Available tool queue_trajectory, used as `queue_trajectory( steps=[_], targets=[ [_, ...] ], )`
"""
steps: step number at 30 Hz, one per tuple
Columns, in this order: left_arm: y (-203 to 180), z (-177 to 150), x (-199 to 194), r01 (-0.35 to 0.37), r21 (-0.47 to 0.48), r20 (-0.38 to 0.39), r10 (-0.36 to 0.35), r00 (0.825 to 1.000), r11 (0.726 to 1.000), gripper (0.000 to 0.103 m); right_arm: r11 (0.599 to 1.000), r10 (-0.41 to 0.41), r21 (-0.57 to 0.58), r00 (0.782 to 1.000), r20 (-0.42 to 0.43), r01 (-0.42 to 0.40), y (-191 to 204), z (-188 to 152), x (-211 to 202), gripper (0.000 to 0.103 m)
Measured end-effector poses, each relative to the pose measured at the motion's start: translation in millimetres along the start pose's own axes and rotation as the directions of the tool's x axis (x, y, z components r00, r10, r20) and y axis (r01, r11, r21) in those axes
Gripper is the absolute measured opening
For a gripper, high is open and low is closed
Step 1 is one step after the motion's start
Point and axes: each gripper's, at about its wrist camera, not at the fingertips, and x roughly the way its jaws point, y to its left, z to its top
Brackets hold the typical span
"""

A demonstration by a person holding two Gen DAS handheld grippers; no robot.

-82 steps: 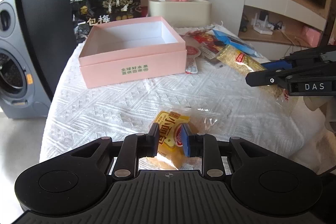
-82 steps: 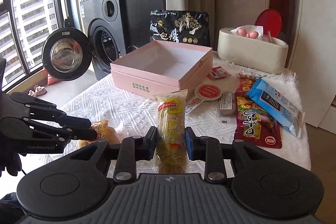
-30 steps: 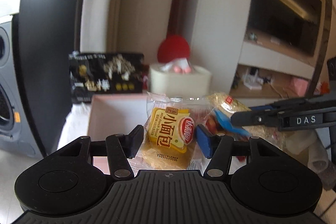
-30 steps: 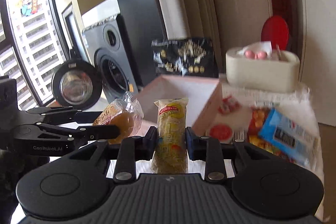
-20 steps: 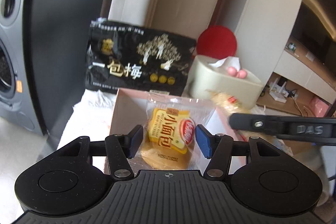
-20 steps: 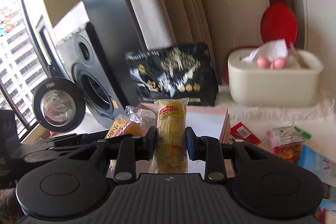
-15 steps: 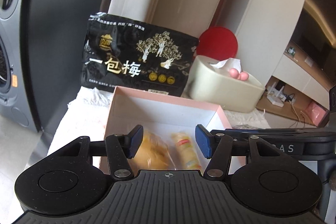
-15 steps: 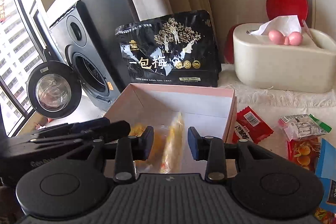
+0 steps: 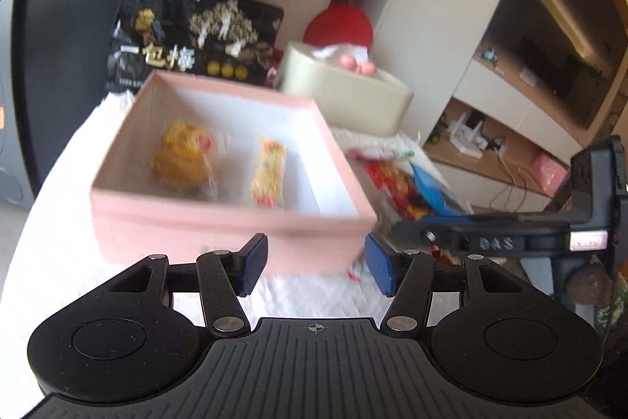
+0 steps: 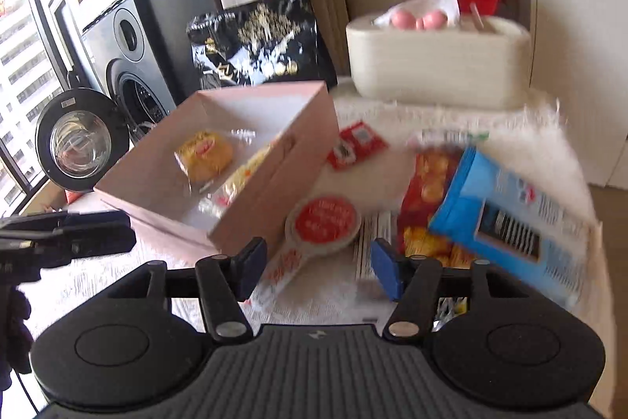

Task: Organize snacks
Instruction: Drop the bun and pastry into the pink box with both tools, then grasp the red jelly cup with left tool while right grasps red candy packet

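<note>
The pink box [image 9: 219, 218] [image 10: 271, 179] holds a round yellow bread packet [image 9: 182, 160] [image 10: 204, 154] and a long yellow snack bar [image 9: 269, 173] [image 10: 243, 177], lying side by side. My left gripper [image 9: 314, 264] is open and empty, low in front of the box's near wall. The jaws of my right gripper [image 10: 318, 266] are opening with nothing between them, over a red round-headed packet [image 10: 322, 222]. Loose snacks lie right of the box: a blue packet [image 10: 506, 218] [image 9: 431, 189], a red-orange packet [image 10: 428, 207] [image 9: 396, 183] and a small red sachet [image 10: 355, 144].
A black snack bag [image 9: 196, 42] [image 10: 259, 46] stands behind the box, with a cream tissue box [image 9: 345, 93] [image 10: 435, 57] beside it. The white tablecloth [image 9: 66, 222] drops off at the left edge. A grey washing machine with its round door [image 10: 80, 140] open stands left of the table.
Both snacks left my grippers and now lie in the pink box. Both grippers pulled back and sank to the near side of the box. The right jaws spread apart.
</note>
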Motion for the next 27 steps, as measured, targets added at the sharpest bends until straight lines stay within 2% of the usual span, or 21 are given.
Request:
queue_trajectory(
  steps=[1,4,8,11,18,23,27],
  targets=[
    [-0.2,-4.7,1.4,-0.001,-0.009,-0.016,0.0,1.0,1.0,0.06,1.0,0.013,0.024,1.0,-0.007,-0.013,-1.8,-3.7,4.9,0.043],
    [-0.1,-16.7,3.8,-0.018,-0.026,-0.059,0.016,0.998,1.0,0.06,0.988,0.086,0.134,0.996,-0.027,-0.082,-13.4,-11.0,19.6,0.03],
    [4.5,-23.5,2.5,-0.035,-0.063,-0.073,0.031,0.997,0.997,0.06,0.973,0.13,0.197,0.99,-0.045,-0.119,-21.9,-14.0,33.9,0.025],
    [2.6,-24.2,2.2,-0.047,-0.074,-0.077,0.041,0.996,0.996,0.06,0.963,0.172,0.221,0.983,-0.057,-0.155,-22.3,-14.4,39.5,0.01],
    [-14.0,-26.4,-1.4,-0.024,-0.046,-0.077,0.02,0.997,0.999,0.06,0.951,0.238,0.22,0.968,-0.076,-0.217,-20.9,-32.2,9.8,0.005],
    [-32.8,-33.6,3.5,0.035,-0.02,-0.112,-0.037,0.993,0.999,0.06,0.941,0.294,0.213,0.947,-0.129,-0.263,-12.8,-68.1,-28.6,0.005],
    [-51.5,-44.1,10.6,0.056,0.009,-0.146,-0.054,0.988,0.998,0.06,0.947,0.308,0.148,0.938,-0.157,-0.286,2.5,-92.9,-56.0,0.008]
  ],
)
